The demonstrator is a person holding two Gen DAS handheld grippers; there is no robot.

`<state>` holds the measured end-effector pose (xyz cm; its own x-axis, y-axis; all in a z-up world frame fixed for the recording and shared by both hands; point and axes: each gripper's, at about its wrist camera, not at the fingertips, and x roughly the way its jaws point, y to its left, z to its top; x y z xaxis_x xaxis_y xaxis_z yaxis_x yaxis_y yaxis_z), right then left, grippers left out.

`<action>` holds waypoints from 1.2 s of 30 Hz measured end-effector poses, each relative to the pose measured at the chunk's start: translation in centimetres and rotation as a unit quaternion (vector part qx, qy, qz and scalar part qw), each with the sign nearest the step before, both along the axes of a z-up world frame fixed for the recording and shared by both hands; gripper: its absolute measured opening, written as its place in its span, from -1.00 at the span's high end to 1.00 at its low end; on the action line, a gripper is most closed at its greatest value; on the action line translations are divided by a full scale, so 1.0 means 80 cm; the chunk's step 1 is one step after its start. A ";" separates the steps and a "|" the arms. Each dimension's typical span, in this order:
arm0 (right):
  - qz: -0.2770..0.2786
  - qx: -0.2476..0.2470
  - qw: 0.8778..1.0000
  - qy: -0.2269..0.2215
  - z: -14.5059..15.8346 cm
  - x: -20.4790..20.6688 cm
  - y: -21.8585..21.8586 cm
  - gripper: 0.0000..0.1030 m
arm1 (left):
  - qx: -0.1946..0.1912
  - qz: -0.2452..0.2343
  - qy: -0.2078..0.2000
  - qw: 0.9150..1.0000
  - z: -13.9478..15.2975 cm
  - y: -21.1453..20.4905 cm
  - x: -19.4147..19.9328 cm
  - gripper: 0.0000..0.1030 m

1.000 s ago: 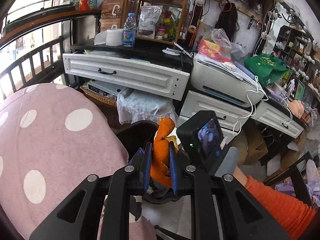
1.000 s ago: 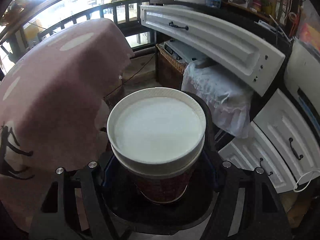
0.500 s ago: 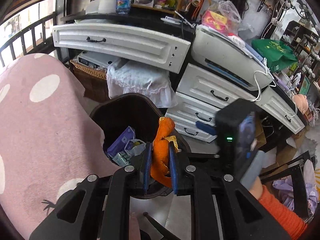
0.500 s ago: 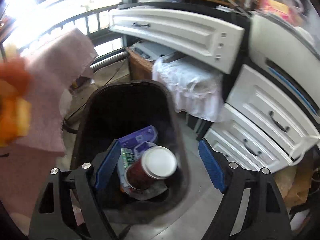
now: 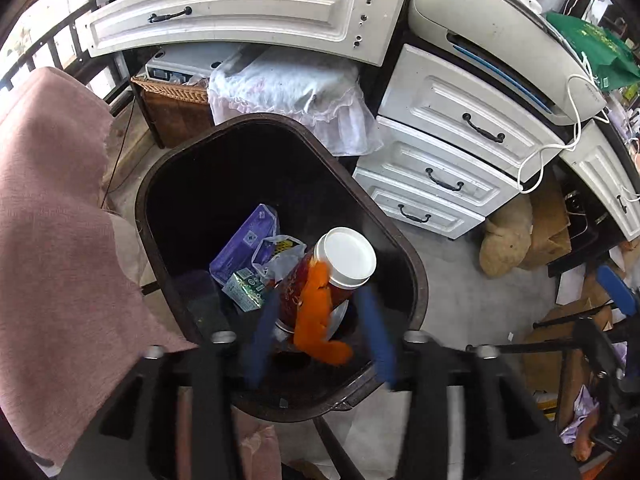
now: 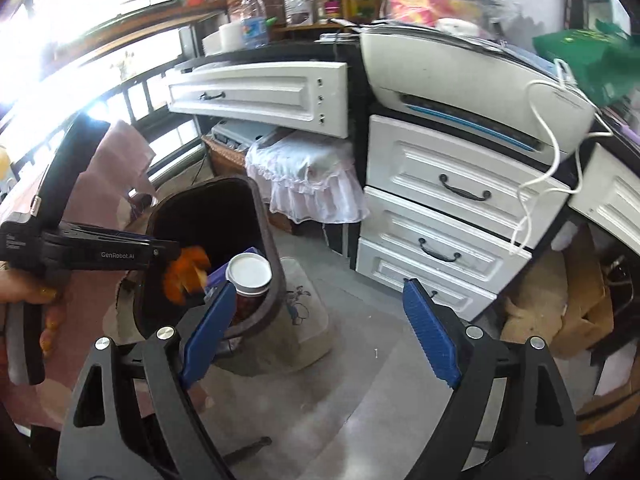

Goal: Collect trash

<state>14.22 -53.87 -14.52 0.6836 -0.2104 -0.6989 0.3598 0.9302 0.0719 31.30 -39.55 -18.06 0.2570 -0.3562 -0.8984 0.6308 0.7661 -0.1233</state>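
Observation:
A dark brown trash bin [image 5: 416,280] stands on the floor below my left gripper [image 5: 318,334]. The left gripper is open, its blue pads apart, and an orange peel [image 5: 318,312] hangs loose between them over the bin. In the bin lie a red cup with a white lid [image 5: 346,258], a purple packet [image 5: 244,240] and a green carton [image 5: 244,290]. In the right wrist view the bin [image 6: 276,280], the cup [image 6: 248,272] and the peel [image 6: 186,274] show at left. My right gripper [image 6: 320,336] is open and empty, right of the bin.
White drawers [image 5: 452,156] and a printer [image 5: 500,32] stand behind the bin, with a lace-covered item [image 5: 288,92] and a wicker basket [image 5: 172,104]. A pink cloth [image 5: 52,240] lies at left. Cardboard and clutter [image 5: 552,220] sit on the floor at right.
The left gripper moved over the bin and opened, letting go of the orange peel. The right gripper dropped the lidded cup into the bin and pulled back to the right.

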 end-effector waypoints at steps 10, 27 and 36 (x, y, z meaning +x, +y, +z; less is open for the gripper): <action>-0.095 -0.031 0.993 -0.055 0.067 -0.042 0.020 -0.76 | -0.133 -0.028 -0.109 0.985 0.124 0.064 -0.082 -0.73; -0.016 -0.073 0.967 -0.242 0.181 -0.134 0.279 -0.89 | -0.145 0.143 -0.359 0.911 0.222 0.379 -0.266 -0.89; 0.027 -0.112 0.960 -0.256 0.191 -0.206 0.345 -0.89 | -0.151 0.194 -0.400 0.883 0.232 0.443 -0.339 -0.89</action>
<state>-2.26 -26.27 0.76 0.9395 -0.2704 -0.2102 0.2809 0.9595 0.0211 4.22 -4.10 0.52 0.9215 -0.2944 -0.2532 0.3062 0.9519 0.0077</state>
